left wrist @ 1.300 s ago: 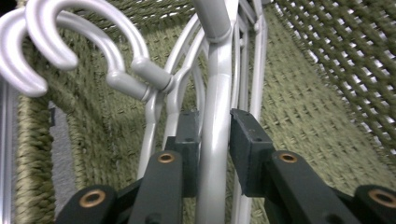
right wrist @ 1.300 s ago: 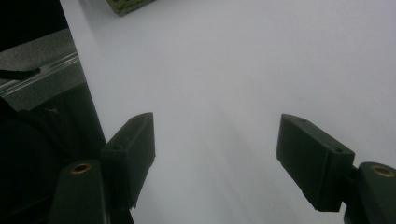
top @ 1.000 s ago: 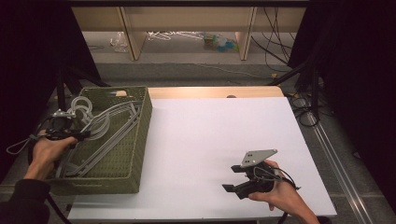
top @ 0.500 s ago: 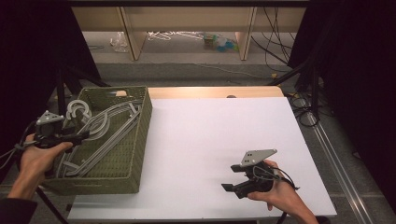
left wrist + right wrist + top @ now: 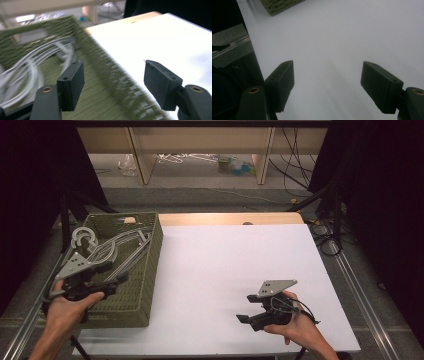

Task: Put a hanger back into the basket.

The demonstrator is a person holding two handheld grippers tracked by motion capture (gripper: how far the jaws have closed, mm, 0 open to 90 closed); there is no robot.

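**Open left gripper over a tangle of hangers**

Nearest the person, the right gripper rests on the white tabletop, jaws spread wide and empty, well apart from the work. The left gripper hangs above the near part of the green woven basket, jaws also spread with nothing between them; its own view is blurred. Farther in, the pale plastic clothes hangers lie piled and interlocked inside the basket. The risk, as I judge it: a grab at one hanger could drag its hooked neighbours up too, or snag the basket wall and tip it. A jaw straddling the rim would miss.
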